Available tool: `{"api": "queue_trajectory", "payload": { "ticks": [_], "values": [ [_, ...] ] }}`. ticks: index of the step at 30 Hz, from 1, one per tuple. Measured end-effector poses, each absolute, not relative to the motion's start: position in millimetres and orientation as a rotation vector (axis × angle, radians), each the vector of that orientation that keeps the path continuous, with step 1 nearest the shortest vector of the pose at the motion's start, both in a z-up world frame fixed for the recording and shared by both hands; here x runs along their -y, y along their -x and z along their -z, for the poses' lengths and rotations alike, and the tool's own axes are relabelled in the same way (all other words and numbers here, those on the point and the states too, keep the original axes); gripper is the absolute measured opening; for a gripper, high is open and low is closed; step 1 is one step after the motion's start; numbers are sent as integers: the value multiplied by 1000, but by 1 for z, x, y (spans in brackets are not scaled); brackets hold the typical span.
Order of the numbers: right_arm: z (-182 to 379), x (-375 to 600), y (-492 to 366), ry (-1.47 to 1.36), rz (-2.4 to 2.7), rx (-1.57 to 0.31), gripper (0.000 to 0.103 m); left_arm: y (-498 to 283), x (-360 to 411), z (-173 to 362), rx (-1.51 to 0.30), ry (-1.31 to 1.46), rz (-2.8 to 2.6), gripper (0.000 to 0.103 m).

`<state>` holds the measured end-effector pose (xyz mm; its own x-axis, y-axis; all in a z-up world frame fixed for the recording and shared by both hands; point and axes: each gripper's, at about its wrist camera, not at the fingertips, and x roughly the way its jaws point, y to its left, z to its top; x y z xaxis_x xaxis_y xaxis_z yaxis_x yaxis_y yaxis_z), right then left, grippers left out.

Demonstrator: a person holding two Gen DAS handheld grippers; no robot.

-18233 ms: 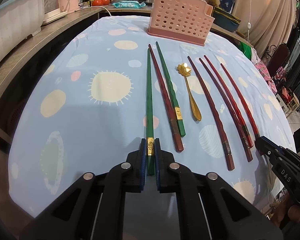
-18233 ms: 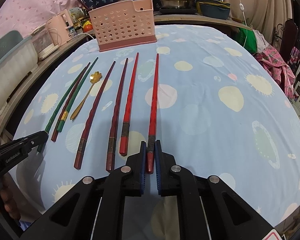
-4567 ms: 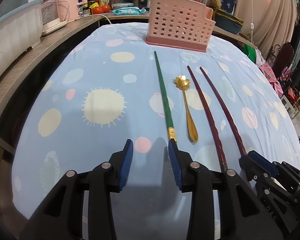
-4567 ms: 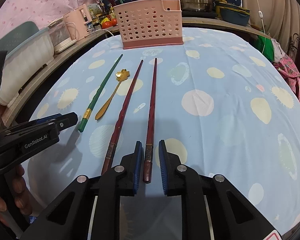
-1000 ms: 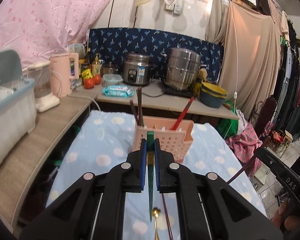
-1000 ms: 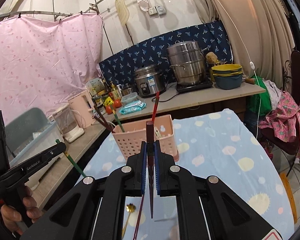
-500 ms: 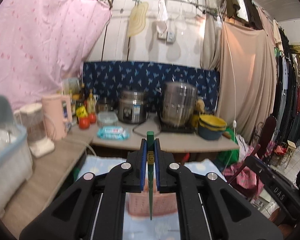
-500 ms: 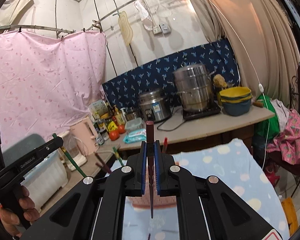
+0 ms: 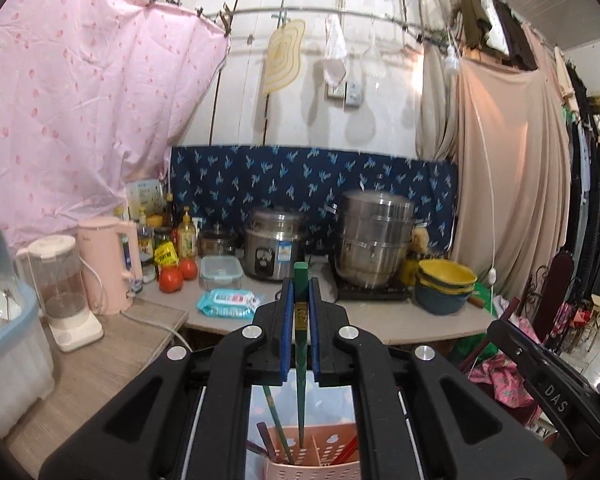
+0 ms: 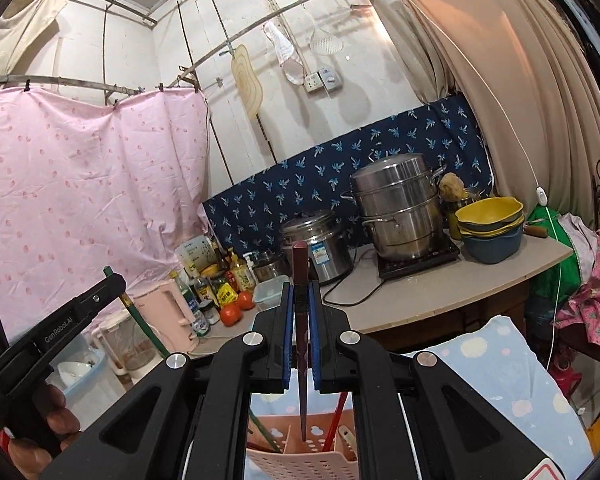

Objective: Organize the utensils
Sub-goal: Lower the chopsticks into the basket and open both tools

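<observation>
My left gripper [image 9: 299,292] is shut on a green chopstick [image 9: 300,364] that hangs nearly upright, tip down, just above the pink perforated utensil basket [image 9: 312,466]. My right gripper [image 10: 299,296] is shut on a dark red chopstick [image 10: 302,380], also upright, its tip over the same pink basket [image 10: 300,460]. Several chopsticks stand inside the basket, among them a green one [image 9: 278,432] and a red one [image 10: 336,420]. The left gripper [image 10: 114,280] with its green chopstick [image 10: 142,326] shows at the left of the right wrist view. The right gripper's body [image 9: 540,372] crosses the left wrist view at the right.
A counter [image 9: 380,320] behind the basket carries a rice cooker [image 9: 274,246], a steel steamer pot [image 9: 374,240], stacked bowls [image 9: 446,284], tomatoes [image 9: 172,278], a pink kettle [image 9: 108,264] and a blender [image 9: 60,284]. The blue spotted tablecloth [image 10: 500,368] lies below right. A person's hand [image 10: 36,440] holds the left gripper.
Both grippers have risen and tilted up, each still holding its chopstick. The basket has slid to the bottom of both views, right under the chopstick tips.
</observation>
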<state>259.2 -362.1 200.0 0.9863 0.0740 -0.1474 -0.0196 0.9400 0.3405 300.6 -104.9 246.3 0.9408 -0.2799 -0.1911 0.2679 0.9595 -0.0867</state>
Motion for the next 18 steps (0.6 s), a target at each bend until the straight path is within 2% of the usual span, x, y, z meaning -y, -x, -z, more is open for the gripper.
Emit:
{"api": "queue_trajectory", "payload": {
  "ticks": [9, 18],
  "values": [
    [-148, 355, -292, -317, -36, -296, 7, -317, 109, -204, -305, 48, 278, 7],
    [-124, 348, -296, -291, -33, -351, 7, -321, 106, -186, -350, 54, 268, 7]
  ]
}}
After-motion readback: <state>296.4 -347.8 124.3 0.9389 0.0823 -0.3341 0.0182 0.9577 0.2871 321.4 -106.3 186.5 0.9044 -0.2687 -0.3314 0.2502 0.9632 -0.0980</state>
